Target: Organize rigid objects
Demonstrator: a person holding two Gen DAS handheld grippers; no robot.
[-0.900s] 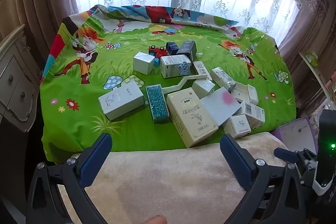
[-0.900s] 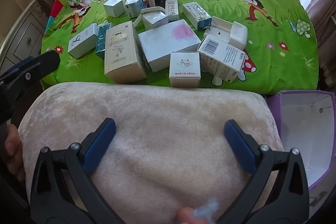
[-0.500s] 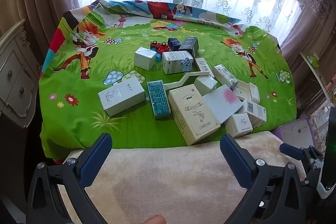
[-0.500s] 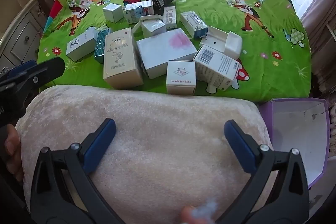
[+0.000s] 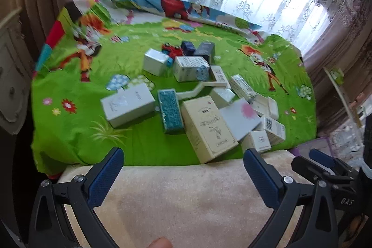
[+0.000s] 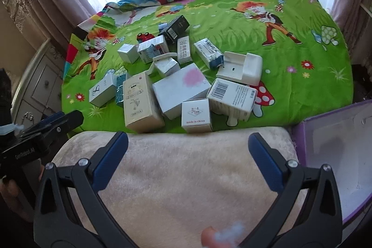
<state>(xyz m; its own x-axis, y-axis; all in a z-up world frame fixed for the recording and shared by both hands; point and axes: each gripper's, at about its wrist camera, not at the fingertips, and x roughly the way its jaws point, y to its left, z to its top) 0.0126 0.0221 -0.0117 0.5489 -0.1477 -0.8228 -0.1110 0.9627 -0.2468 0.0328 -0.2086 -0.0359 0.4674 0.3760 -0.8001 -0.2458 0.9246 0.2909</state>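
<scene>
Right wrist view: boxes (image 6: pixel 176 76) lie jumbled on the green cloth (image 6: pixel 290 38), just past the beige cushion (image 6: pixel 174 166). My right gripper (image 6: pixel 187 150) gapes wide, empty — left gripper (image 5: pixel 183 166) likewise, both over the cushion. Cartons look light, stiff, crushable — I'd pinch the small "made in china" box (image 6: pixel 196 115) across its flat sides. Purple bin (image 6: pixel 337 155) sits right.

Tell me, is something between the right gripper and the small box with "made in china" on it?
Nothing visible does. The right gripper is open above the beige cushion, and the "made in china" box stands right past the cushion's far edge, with no other box in front.
</scene>
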